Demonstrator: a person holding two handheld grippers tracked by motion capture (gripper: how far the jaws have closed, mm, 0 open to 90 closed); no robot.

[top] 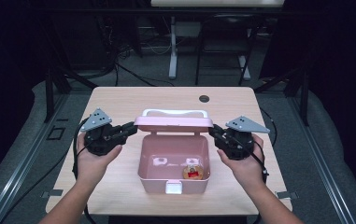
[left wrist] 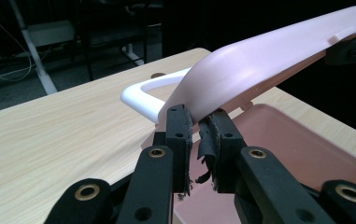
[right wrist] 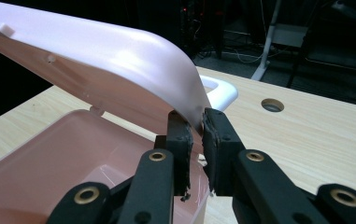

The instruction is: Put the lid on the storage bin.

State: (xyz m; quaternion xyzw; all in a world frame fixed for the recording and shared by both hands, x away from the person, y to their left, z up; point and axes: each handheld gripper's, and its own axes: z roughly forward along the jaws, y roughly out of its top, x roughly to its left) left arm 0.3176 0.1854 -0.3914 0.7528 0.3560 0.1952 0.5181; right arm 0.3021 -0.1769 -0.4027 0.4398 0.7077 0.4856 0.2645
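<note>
Lid of pink box raised, pinched at its side edges by left gripper and right gripper; box sits mid-table, nearer the front edge.

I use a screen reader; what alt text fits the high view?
Two hand-held grippers, left gripper and right gripper, pinch the ends of a pink box's raised lid. The open box on the wooden table holds a small round snack.
</note>
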